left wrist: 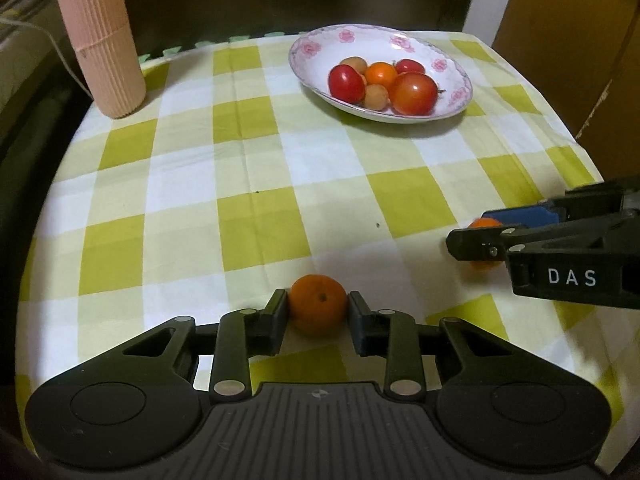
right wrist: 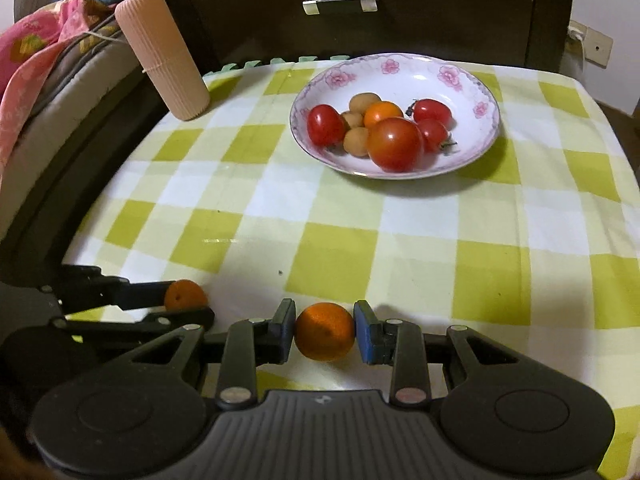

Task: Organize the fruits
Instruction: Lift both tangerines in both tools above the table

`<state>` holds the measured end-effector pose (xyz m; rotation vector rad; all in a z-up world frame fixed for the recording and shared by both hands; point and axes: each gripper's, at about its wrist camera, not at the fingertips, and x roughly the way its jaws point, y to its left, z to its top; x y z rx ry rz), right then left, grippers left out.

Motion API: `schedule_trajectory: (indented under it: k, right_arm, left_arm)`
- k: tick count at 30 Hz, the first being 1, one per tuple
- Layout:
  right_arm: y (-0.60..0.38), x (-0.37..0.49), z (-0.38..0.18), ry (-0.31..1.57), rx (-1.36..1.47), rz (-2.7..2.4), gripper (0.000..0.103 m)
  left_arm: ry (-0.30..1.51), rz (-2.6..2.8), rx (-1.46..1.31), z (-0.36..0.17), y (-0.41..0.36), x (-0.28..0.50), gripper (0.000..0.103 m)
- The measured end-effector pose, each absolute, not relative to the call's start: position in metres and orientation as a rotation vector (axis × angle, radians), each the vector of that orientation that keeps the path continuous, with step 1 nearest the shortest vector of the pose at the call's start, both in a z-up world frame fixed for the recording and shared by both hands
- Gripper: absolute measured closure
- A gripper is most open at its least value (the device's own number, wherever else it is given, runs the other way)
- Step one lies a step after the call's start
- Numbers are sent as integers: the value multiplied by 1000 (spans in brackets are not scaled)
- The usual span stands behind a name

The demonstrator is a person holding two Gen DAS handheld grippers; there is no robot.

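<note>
While each gripper (left wrist: 318, 310) (right wrist: 325, 330) clamps own orange (left wrist: 318, 309) (right wrist: 325, 331), plate (right wrist: 472, 80) lies ahead, nearer right gripper.

Your checked tablecloth (left wrist: 248, 184) looks like matt woven cloth, creased. The flowered dish (right wrist: 472, 80) reads as glossy glazed ceramic; tomatoes (right wrist: 396, 144) shine smooth. The pink cylinder (left wrist: 100, 40) shows ribbed, matt sides.

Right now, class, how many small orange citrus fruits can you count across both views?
3. One sits in the left claw, one in the right claw, and one lies in the flowered plate among tomatoes. More could be hidden beneath that pile.
</note>
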<state>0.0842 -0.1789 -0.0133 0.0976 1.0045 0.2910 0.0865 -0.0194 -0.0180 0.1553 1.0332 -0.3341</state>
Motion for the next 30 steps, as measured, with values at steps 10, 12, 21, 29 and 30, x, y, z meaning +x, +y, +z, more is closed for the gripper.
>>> schedule_trajectory:
  k: [10, 12, 21, 29, 30]
  right_arm:
    - [-172, 66, -27, 1006, -4, 305, 72]
    - [-172, 65, -27, 998, -7, 307, 72]
    - [-173, 60, -29, 986, 10, 325, 66]
    - [-169, 58, -29, 998, -21, 316, 66]
    - [-168, 57, -29, 1001, -28, 313, 67]
  left_arm:
    - [1029, -361, 149, -19, -23, 87, 53]
    - [1033, -370, 147, -19, -24, 86, 47]
    - [1031, -363, 151, -20, -24, 88, 40]
    - [1027, -353, 180, -21, -24, 86, 50]
    - [1026, -349, 187, -20, -24, 86, 55]
